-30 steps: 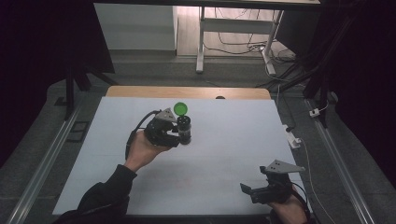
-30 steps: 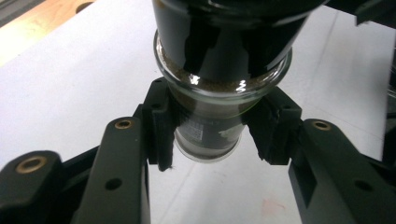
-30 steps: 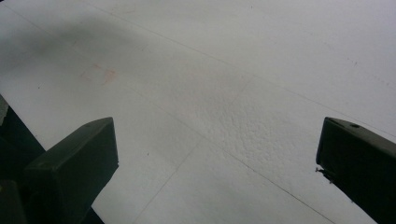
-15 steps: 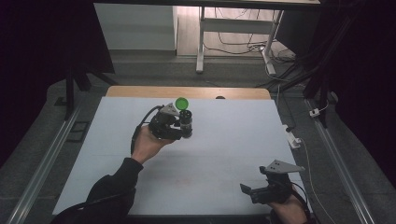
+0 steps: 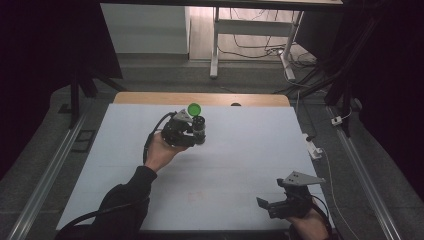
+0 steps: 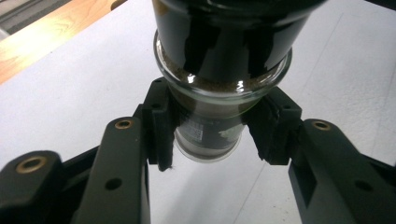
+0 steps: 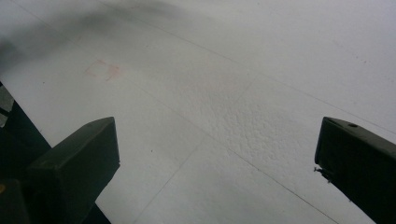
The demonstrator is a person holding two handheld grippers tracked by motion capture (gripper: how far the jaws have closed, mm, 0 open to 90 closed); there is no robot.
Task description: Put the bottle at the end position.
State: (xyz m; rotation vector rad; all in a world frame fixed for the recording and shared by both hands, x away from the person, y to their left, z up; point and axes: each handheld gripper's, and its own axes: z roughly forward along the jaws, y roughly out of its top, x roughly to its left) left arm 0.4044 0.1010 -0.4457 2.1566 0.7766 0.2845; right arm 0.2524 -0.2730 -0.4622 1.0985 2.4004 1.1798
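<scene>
Left tongs (image 5: 199,131) grip a dark glass jar (image 6: 219,84) w/ green lid (image 5: 194,108), upper centre of frame, over white surface (image 5: 240,165). Right tongs (image 5: 267,205) wide open, empty, lower right.

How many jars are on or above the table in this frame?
1. A dark glass jar with a green lid is clamped in the left gripper, held over the far middle of the white table. The right gripper is open, holding nothing.
</scene>
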